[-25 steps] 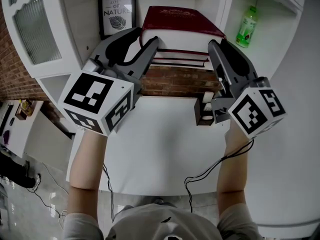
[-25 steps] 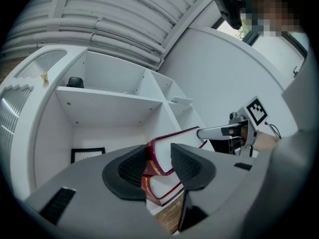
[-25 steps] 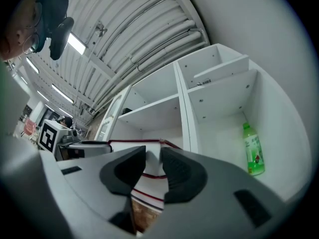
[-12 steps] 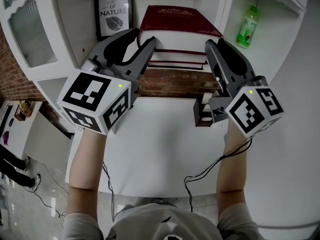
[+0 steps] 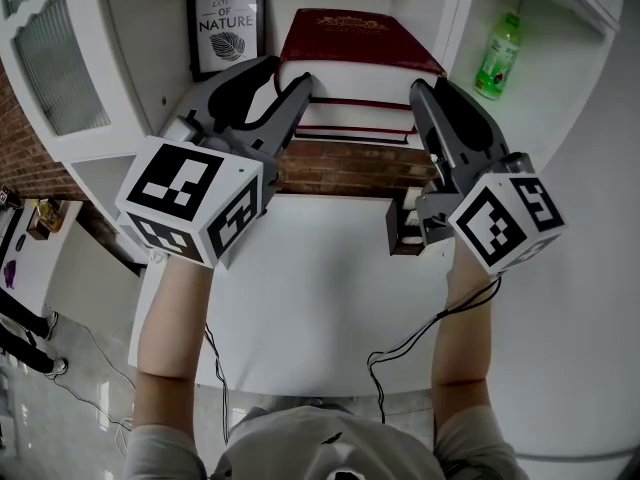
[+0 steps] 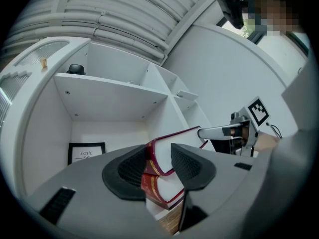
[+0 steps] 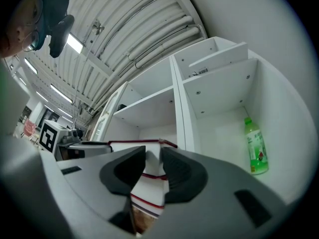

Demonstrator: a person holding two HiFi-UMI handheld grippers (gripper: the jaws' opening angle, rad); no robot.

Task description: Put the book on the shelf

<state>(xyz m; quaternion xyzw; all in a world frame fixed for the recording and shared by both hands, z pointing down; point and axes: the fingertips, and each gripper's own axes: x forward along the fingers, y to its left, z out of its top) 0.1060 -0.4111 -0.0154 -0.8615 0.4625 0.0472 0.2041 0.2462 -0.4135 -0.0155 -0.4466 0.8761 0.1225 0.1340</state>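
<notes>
A thick red book point(image 5: 355, 36) is held at the mouth of the white shelf's middle compartment point(image 5: 440, 8), over a stack of red books point(image 5: 355, 118) and a brick-patterned box point(image 5: 350, 168). My left gripper point(image 5: 283, 90) is shut on the book's left end. In the left gripper view the book's spine corner point(image 6: 160, 156) sits between my left gripper's point(image 6: 158, 166) pads. My right gripper point(image 5: 422, 96) is shut on the right end. In the right gripper view the page edge point(image 7: 152, 161) sits between my right gripper's point(image 7: 153, 167) pads.
A framed leaf print point(image 5: 228, 23) leans at the back left of the same compartment. A green bottle point(image 5: 497, 56) stands in the right compartment. Below lie a white table point(image 5: 320, 308) with a small dark holder point(image 5: 405, 230) and a cable point(image 5: 420, 343). A glass-fronted door point(image 5: 60, 58) is at left.
</notes>
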